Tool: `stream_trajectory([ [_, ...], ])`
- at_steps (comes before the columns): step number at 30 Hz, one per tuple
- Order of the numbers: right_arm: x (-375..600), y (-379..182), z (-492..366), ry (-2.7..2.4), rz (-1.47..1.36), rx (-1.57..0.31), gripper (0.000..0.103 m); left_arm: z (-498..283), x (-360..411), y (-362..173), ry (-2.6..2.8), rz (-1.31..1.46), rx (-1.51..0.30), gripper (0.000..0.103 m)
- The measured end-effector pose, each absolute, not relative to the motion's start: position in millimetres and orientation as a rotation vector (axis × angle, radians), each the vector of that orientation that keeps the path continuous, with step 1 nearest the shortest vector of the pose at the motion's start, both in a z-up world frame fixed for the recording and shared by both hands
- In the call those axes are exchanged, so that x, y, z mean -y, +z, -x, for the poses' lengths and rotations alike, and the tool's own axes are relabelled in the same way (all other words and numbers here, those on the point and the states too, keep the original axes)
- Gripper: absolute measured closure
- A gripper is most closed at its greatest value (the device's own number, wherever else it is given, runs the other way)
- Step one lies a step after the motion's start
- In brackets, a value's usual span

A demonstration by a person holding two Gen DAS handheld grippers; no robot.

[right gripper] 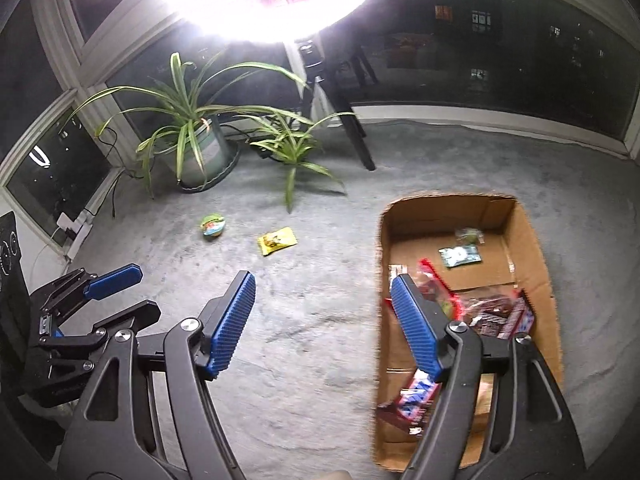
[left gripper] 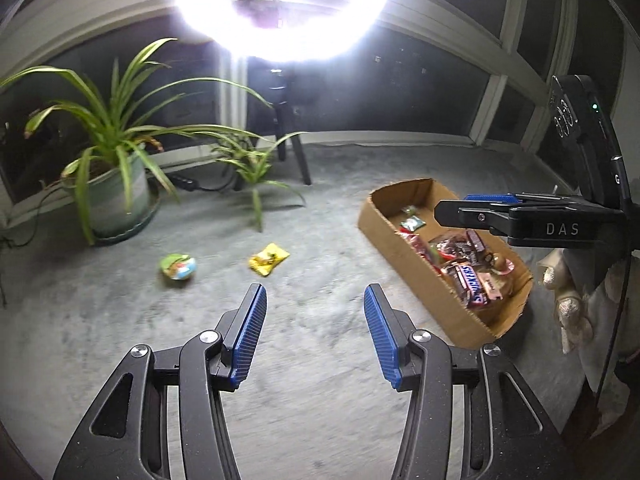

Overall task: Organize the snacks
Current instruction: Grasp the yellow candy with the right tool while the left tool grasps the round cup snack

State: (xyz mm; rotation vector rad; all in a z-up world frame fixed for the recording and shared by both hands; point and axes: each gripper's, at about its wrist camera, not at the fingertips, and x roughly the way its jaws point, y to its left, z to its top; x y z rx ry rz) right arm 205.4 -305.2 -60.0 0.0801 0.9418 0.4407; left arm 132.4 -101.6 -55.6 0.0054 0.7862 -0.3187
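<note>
Left gripper, lower centre of its view: jaws apart, nothing between them, over bare grey carpet. Right gripper, lower centre of its view: jaws wide apart, empty, right finger above the cardboard box at right, which holds candy packs. Yellow packet and green packet lie loose on carpet mid-frame, near the potted plant upper left.

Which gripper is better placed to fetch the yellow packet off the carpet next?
Left, probably. The left gripper is open, empty, and aimed at carpet just short of the yellow packet. The right gripper, also open and empty, sits at the edge of the cardboard box, farther from it.
</note>
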Motion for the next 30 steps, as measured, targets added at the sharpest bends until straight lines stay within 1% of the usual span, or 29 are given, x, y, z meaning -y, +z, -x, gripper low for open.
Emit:
stream_trajectory([
  [1,301.3,-61.1,-205.3,0.442,-0.084,-0.944,0.02,-132.1,96.7,-55.9,-0.316,-0.001,-0.786,0.053],
  [2,297.1,-62.1,-204.9,0.443,-0.088,-0.942,0.018,-131.9,91.9,-56.5,-0.311,0.003,-0.787,0.053],
  [10,262.2,-74.9,-208.3,0.506,-0.084,-0.977,0.018,-137.9,33.9,-73.7,-0.263,0.071,-0.824,0.053],
  [15,244.9,-87.9,-226.9,0.536,-0.149,-1.03,0.018,-145.7,4.3,-84.9,-0.231,0.099,-0.848,0.053],
  [18,236.0,-96.8,-243.6,0.559,-0.199,-1.059,0.028,-155.6,-9.9,-90.6,-0.218,0.118,-0.86,0.053],
  [20,230.0,-105.2,-257.7,0.567,-0.228,-1.084,0.038,-165.5,-19.2,-94.1,-0.211,0.137,-0.87,0.053],
  [21,227.0,-110.0,-264.6,0.573,-0.243,-1.099,0.041,-170.6,-22.5,-95.9,-0.207,0.143,-0.875,0.053],
  [23,219.6,-120.5,-280.2,0.578,-0.253,-1.132,0.056,-181.8,-28.6,-98.2,-0.198,0.154,-0.881,0.053],
  [24,214.9,-126.2,-289.1,0.577,-0.245,-1.147,0.06,-189.8,-30.7,-99.8,-0.201,0.162,-0.886,0.053],
  [25,211.8,-129.8,-295.5,0.573,-0.236,-1.154,0.066,-198.1,-31.6,-101.5,-0.201,0.166,-0.893,0.053],
  [26,206.1,-135.3,-304.7,0.563,-0.215,-1.161,0.069,-206.3,-31.3,-102.8,-0.2,0.162,-0.897,0.053],
  [30,190.6,-150.7,-327.9,0.548,-0.153,-1.184,0.075,-240.2,-23.7,-110.5,-0.215,0.147,-0.922,0.057],
])
